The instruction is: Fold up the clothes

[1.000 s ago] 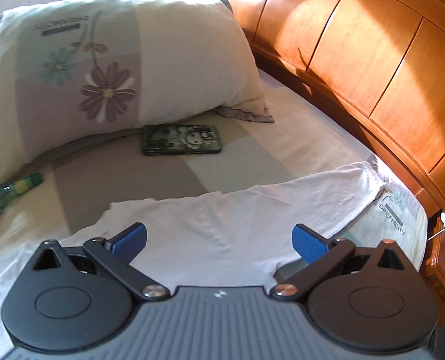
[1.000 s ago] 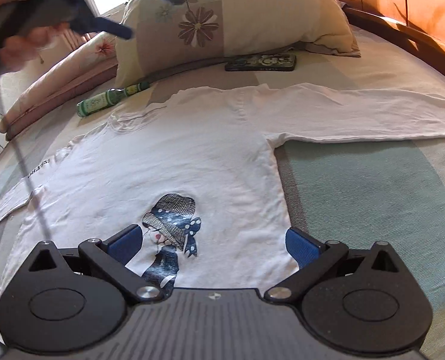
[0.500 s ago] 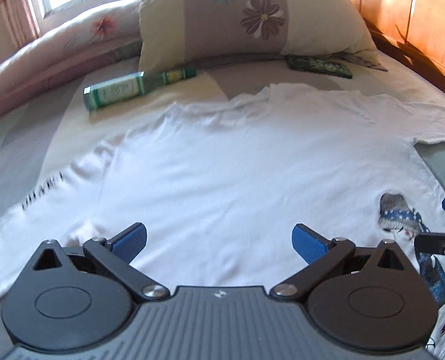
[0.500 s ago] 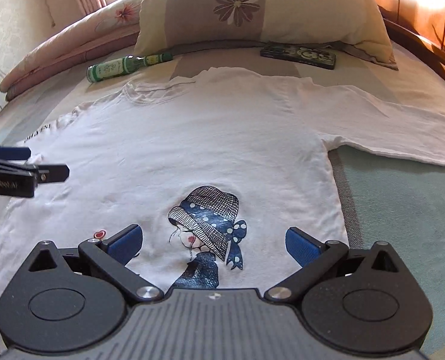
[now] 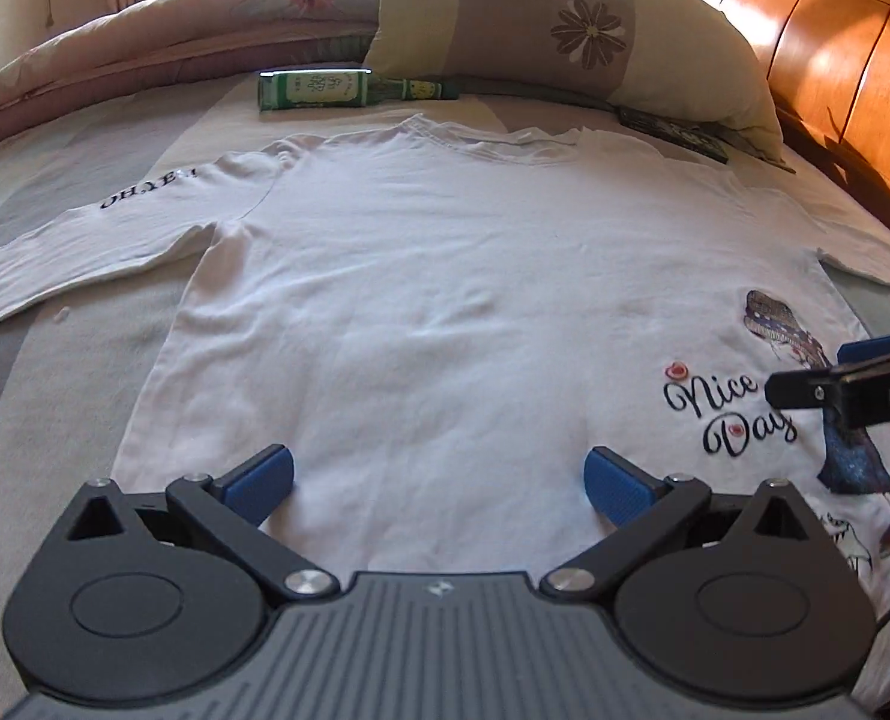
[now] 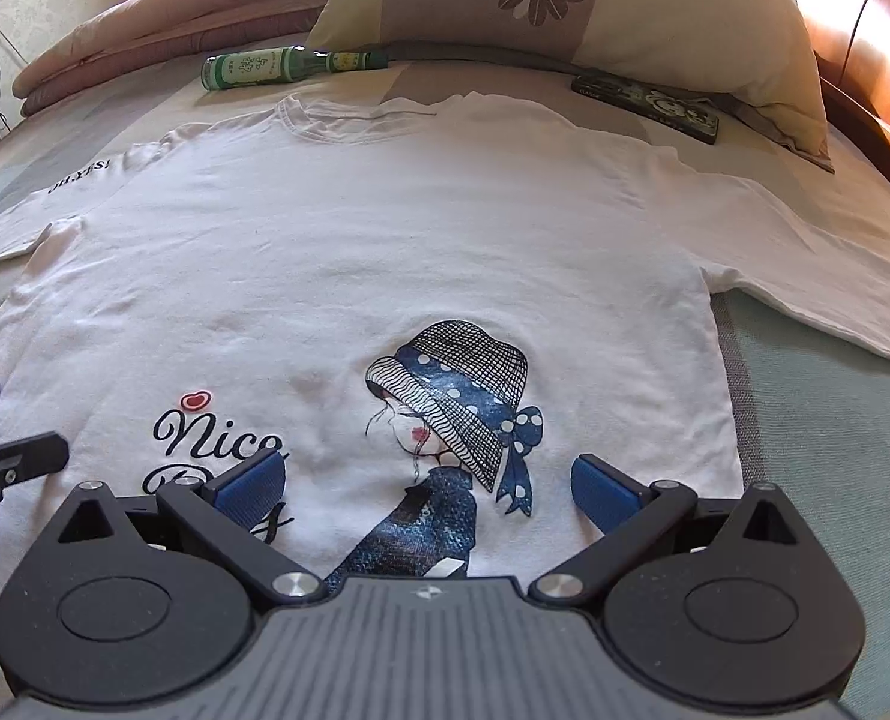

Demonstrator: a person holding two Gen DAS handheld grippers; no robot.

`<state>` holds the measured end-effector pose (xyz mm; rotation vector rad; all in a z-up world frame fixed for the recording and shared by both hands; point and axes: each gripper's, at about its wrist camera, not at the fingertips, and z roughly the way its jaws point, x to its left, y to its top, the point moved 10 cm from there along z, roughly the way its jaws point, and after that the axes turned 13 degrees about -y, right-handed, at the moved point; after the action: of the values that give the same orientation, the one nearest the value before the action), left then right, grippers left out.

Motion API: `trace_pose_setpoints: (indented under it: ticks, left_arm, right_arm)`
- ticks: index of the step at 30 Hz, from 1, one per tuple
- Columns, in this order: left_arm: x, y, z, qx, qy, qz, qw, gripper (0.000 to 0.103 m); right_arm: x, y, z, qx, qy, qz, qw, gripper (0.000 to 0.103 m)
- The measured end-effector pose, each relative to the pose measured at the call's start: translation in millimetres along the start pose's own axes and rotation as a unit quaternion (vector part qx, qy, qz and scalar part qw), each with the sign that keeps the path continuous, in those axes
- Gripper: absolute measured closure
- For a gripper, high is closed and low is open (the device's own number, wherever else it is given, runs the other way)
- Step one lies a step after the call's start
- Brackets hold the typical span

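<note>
Shirt (image 6: 384, 252) flat on bed, hem apparently under both open tools.

Bed (image 6: 817, 420), white shirt (image 6: 384, 240), bottle (image 6: 276, 67), pillow (image 6: 595, 6), phone (image 6: 646, 103)

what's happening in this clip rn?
A person with a handheld gripper in each hand is about to fold a white T-shirt spread flat, print up, on a bed. The left gripper and the right gripper both hover open over the shirt's bottom hem, holding nothing. No fold is made yet. A green bottle, a phone and a pillow lie beyond the collar.
</note>
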<state>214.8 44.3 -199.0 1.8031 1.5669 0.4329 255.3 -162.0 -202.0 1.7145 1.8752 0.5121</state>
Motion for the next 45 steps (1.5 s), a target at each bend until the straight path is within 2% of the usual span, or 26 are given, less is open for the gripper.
trace_pose_setpoints:
  ticks: [4, 9, 12, 15, 18, 22, 25, 31, 45]
  left_arm:
    - [-6, -13, -15, 0.007, 0.013, -0.003, 0.9999, 0.001]
    - [-7, 28, -8, -0.018, 0.045, 0.048, 0.9977, 0.001]
    - [-13, 50, 12, -0.012, 0.016, 0.042, 0.9989, 0.001]
    - [-18, 56, 31, -0.006, -0.003, 0.023, 0.9997, 0.001]
    - [-19, 43, 40, 0.004, -0.017, -0.01, 0.9998, 0.001]
    - [-24, 20, 28, 0.0, -0.008, 0.012, 0.9999, 0.001]
    - [-25, 6, 13, -0.004, -0.013, 0.006, 0.9999, 0.001]
    - [-31, -18, -11, 0.002, 0.004, 0.004, 1.0, 0.001]
    - [-39, -40, -34, 0.052, 0.032, -0.013, 0.9981, 0.001]
  right_arm:
    - [3, 0, 1, -0.005, -0.01, -0.013, 1.0, 0.0]
    - [5, 0, 1, -0.008, -0.009, -0.017, 1.0, 0.0]
    - [5, 0, 2, -0.008, -0.009, -0.016, 1.0, 0.0]
    - [5, 1, 2, -0.007, -0.008, -0.017, 1.0, 0.0]
    - [5, 1, 2, -0.004, -0.005, -0.02, 1.0, 0.0]
    - [6, 0, 2, -0.003, -0.007, -0.026, 1.0, 0.0]
    - [7, 0, 2, -0.004, -0.008, -0.027, 1.0, 0.0]
    - [7, 0, 4, -0.012, -0.007, -0.025, 1.0, 0.0]
    - [7, 1, 5, -0.017, -0.003, -0.027, 0.999, 0.0]
